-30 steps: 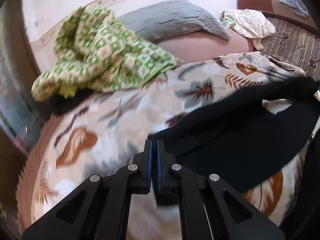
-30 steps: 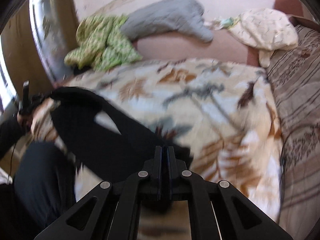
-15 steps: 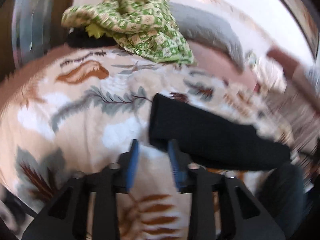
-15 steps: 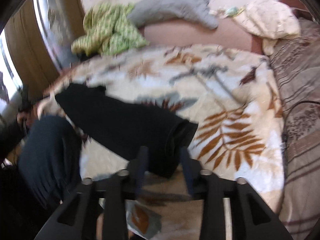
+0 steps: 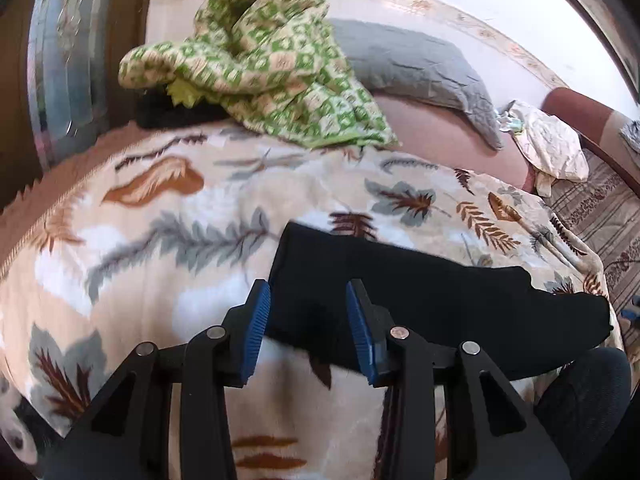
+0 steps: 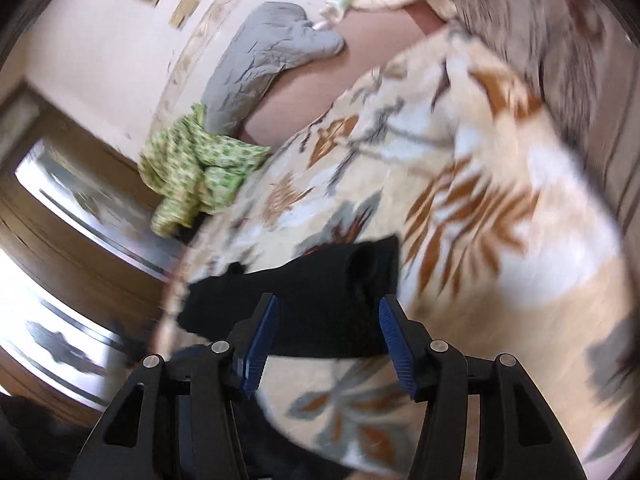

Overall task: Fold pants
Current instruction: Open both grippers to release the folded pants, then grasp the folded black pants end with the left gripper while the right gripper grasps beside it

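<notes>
free: leaf blanket point(image 5: 168, 240) left of pants point(image 5: 400, 292) | blocked: green quilt point(image 5: 272, 68) behind

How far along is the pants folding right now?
Done: the black pants lie on the leaf-print blanket as a long narrow band, so at least one fold looks made. In hand: nothing; the left gripper and right gripper have just been opening, each with an end of the pants showing between its fingers, unpressed. Left: probably folding the band shorter.
</notes>
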